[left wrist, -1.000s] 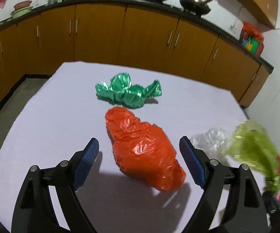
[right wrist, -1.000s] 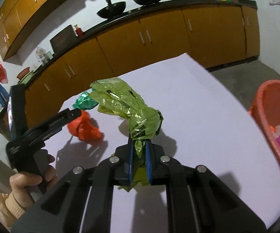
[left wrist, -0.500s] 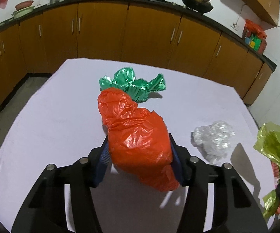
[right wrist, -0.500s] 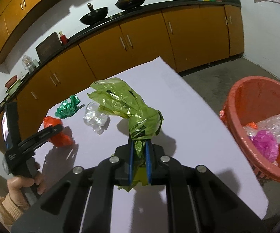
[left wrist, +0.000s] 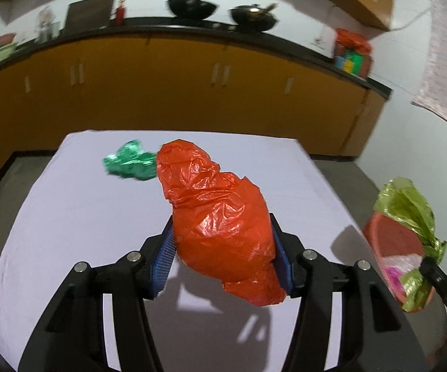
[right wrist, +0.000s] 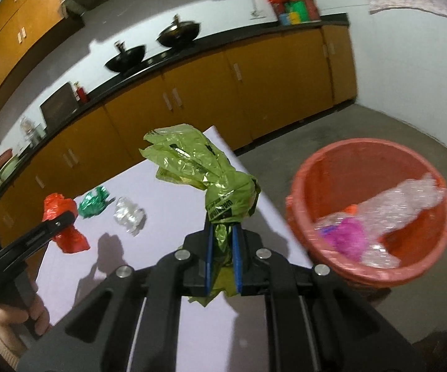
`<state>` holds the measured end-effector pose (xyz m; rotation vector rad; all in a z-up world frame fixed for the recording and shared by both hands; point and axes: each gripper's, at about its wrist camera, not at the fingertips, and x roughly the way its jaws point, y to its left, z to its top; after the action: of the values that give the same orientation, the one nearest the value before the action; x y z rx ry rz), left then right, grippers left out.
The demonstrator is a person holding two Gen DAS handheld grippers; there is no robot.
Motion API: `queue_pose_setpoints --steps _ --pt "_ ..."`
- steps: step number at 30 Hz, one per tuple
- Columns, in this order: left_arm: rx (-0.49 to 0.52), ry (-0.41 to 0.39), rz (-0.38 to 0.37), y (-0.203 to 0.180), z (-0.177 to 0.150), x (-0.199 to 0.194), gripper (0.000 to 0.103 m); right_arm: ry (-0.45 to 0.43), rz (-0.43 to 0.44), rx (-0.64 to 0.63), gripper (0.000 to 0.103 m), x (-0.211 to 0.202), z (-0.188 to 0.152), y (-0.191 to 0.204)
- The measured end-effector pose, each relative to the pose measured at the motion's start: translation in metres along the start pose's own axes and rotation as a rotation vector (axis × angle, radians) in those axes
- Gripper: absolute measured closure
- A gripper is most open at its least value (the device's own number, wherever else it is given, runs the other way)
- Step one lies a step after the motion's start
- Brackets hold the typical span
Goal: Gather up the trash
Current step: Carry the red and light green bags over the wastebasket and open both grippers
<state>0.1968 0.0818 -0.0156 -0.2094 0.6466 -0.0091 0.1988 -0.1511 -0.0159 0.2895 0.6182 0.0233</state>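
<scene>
My left gripper (left wrist: 223, 245) is shut on a crumpled orange plastic bag (left wrist: 217, 217) and holds it above the white table (left wrist: 68, 217); the bag also shows in the right wrist view (right wrist: 62, 220). My right gripper (right wrist: 222, 241) is shut on a yellow-green foil wrapper (right wrist: 204, 170), held near the table's right edge beside the red trash basket (right wrist: 316, 167). The wrapper (left wrist: 409, 210) and basket (left wrist: 391, 235) also show in the left wrist view. A green foil wrapper (left wrist: 127, 161) and a clear plastic wad (right wrist: 128, 214) lie on the table.
The basket holds clear plastic (right wrist: 409, 204) and a pink scrap (right wrist: 347, 235). Orange kitchen cabinets (left wrist: 192, 93) with a black counter and woks (left wrist: 192, 7) run behind the table. Grey floor lies to the right of the table.
My left gripper closed on the orange bag and lifted it off the table. My right gripper carried the yellow-green wrapper rightward, closer to the red basket.
</scene>
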Motion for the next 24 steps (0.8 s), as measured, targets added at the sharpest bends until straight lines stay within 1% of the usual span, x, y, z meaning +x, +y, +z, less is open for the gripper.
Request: queue_pose_setpoints --steps 8,15,24 --pt "0.097 -0.016 -0.111 -0.062 -0.007 -0.014 0.047 -0.063 -0.106 0.073 0.091 -0.037 0.0 -0.053" --pt "0.159 -0.016 -0.176 -0.099 -0.016 -0.019 0.048 -0.112 -0.175 0.118 0.091 -0.058 0.003 -0.088" --pt "0.226 -0.013 -0.234 -0.133 -0.025 -0.022 0.048 -0.133 -0.209 0.156 0.091 -0.067 0.003 -0.112"
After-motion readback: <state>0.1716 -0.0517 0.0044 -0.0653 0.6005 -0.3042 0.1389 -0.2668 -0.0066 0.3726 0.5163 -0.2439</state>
